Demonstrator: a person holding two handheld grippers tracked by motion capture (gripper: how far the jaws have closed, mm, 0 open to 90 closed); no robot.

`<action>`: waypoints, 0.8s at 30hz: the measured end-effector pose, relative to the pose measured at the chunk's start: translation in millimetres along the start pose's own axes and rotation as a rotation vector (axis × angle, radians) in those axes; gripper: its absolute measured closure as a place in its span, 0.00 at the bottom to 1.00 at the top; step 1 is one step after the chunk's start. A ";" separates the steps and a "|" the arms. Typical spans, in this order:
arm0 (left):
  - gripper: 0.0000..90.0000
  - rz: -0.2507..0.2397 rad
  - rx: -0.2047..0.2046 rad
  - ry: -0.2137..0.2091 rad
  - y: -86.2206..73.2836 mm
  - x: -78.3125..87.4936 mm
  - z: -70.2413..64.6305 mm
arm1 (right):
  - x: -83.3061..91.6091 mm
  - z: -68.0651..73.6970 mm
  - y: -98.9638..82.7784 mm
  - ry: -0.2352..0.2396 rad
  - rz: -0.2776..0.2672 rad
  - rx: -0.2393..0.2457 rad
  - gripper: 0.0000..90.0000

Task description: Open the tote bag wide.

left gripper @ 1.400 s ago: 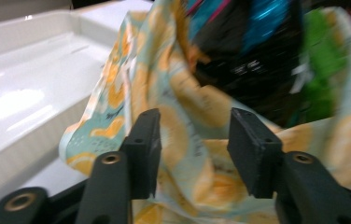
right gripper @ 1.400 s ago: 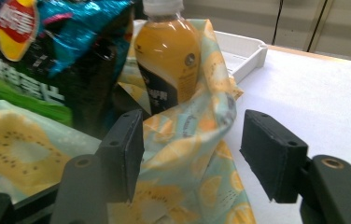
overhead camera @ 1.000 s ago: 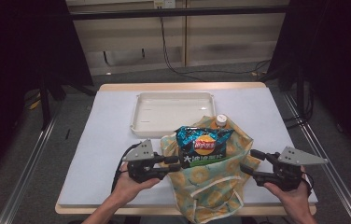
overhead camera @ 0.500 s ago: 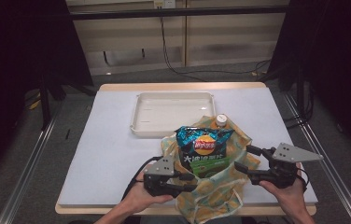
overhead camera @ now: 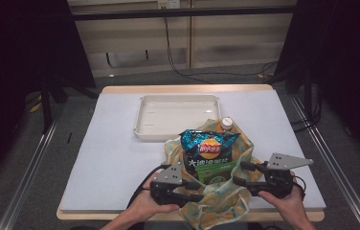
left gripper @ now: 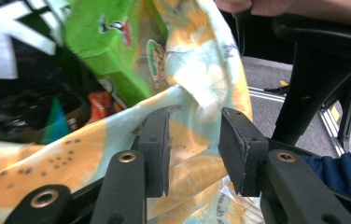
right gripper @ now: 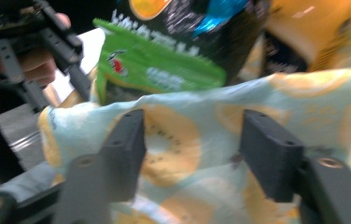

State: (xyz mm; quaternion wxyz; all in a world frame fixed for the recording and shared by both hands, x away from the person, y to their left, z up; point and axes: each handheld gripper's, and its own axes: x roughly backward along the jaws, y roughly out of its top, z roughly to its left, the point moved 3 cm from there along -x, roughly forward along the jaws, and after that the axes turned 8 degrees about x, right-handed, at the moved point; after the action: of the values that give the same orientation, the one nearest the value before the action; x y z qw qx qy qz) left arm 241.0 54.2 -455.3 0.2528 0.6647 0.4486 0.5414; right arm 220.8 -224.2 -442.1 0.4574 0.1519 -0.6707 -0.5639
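Step in hand: opening the fruit-print cloth bag (overhead camera: 216, 201) around the chip packet (overhead camera: 210, 148). My left gripper (left gripper: 193, 156) has just been widening; its jaws stand open with cloth between them, ungripped. My right gripper (right gripper: 193, 154) jaws stand open over the bag's rim; next, I judge, each must close on its rim.

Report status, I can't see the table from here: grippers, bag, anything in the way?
Left gripper open, jaws just widened, fabric between. Right gripper open at fruit-print bag. Chip packet sticking out. Tray behind, apart.

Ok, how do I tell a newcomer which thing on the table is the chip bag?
Start at the white tray in the middle of the table. Just nearer the person lies a fruit-print cloth tote, between the left gripper and the right gripper. The chip bag sticks out of its mouth: glossy blue-black with a round red-and-yellow logo, above a green packet.
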 end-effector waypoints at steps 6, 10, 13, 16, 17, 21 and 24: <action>0.73 0.027 -0.017 -0.010 -3.1 -4.9 -0.3 | -16.9 4.7 -6.4 0.003 0.075 0.027 0.48; 0.73 0.025 -0.009 -0.008 -3.6 -3.2 1.0 | -17.0 3.6 -8.8 0.008 0.081 0.032 0.74; 0.73 0.020 -0.004 0.000 -5.1 -2.0 2.4 | -9.7 3.9 -11.2 0.007 0.081 0.026 0.87; 0.72 0.018 0.010 0.004 -7.0 -1.4 4.1 | -2.1 4.3 -14.6 0.003 0.079 0.015 0.99; 0.72 0.028 0.014 0.013 -7.7 -0.9 4.4 | 0.4 4.8 -16.2 -0.002 0.082 0.016 1.00; 0.71 0.044 0.016 0.018 -11.1 -3.4 6.1 | 4.1 3.8 -28.8 -0.005 0.122 -0.010 1.00; 0.71 0.046 0.013 0.018 -11.6 -2.7 5.9 | -0.6 2.2 -40.1 0.004 0.190 -0.016 1.00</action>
State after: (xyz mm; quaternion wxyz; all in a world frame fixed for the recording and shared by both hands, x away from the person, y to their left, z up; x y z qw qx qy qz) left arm 242.8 58.3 -467.8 0.2319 0.6714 0.4390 0.5502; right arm 206.9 -235.2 -478.2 0.5113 0.0853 -0.6765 -0.5231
